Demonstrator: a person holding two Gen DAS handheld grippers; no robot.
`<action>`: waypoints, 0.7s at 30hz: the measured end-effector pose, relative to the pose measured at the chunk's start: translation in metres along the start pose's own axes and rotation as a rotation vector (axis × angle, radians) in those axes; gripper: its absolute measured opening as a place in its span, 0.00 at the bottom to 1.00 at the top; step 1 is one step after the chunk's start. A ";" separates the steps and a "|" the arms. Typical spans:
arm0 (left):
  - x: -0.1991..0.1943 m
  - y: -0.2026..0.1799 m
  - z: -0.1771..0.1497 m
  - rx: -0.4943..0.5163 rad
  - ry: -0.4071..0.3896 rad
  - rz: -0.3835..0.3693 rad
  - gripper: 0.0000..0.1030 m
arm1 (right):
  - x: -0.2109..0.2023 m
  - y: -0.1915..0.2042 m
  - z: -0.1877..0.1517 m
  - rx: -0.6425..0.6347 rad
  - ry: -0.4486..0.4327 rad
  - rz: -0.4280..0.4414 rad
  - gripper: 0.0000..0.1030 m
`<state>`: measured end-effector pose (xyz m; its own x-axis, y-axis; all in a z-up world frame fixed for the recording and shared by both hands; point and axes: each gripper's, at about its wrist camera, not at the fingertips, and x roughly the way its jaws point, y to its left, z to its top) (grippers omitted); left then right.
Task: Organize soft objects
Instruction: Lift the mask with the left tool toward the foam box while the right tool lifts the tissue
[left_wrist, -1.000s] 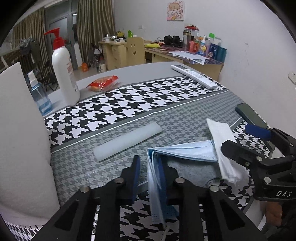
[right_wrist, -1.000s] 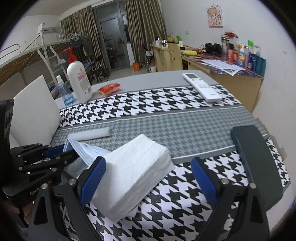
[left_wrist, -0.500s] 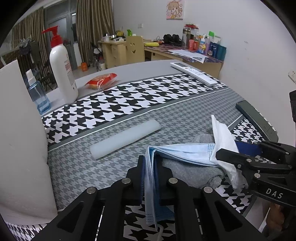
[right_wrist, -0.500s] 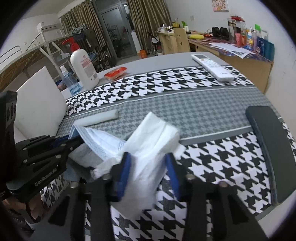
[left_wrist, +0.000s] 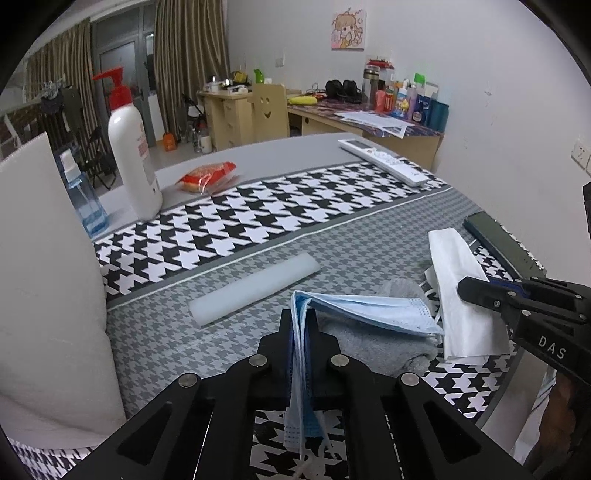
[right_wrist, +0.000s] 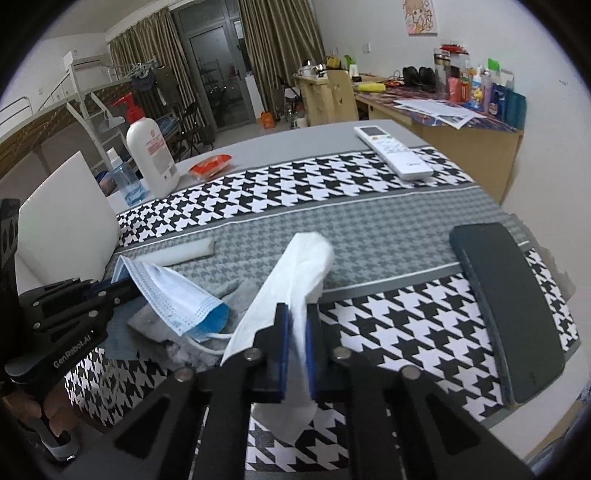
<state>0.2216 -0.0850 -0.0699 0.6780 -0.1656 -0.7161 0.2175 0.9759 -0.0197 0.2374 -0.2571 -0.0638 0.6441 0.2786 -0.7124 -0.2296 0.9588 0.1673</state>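
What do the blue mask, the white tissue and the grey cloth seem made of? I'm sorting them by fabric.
Blue mask: thin non-woven sheet, matte, with pleats and a stitched edge. White tissue: soft paper, matte, creased and drooping where it is pinched. Grey cloth: looks like fuzzy knit or fleece, with a napped surface; the exact fibre is unclear.

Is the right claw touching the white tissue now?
Touching. The right wrist view shows the right claw shut on the white tissue: both blue pads press its folded middle, and tissue sticks out above and below them.
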 end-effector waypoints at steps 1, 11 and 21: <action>-0.002 0.000 0.001 0.000 -0.004 0.001 0.05 | -0.002 0.001 0.000 -0.002 -0.005 -0.005 0.08; -0.032 0.008 0.008 -0.013 -0.080 0.015 0.05 | -0.026 0.008 0.008 -0.022 -0.076 -0.014 0.08; -0.065 0.014 0.010 -0.019 -0.149 0.031 0.05 | -0.047 0.024 0.014 -0.055 -0.145 -0.004 0.08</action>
<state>0.1879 -0.0619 -0.0171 0.7814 -0.1537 -0.6048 0.1831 0.9830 -0.0133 0.2118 -0.2468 -0.0172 0.7425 0.2837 -0.6068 -0.2639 0.9565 0.1243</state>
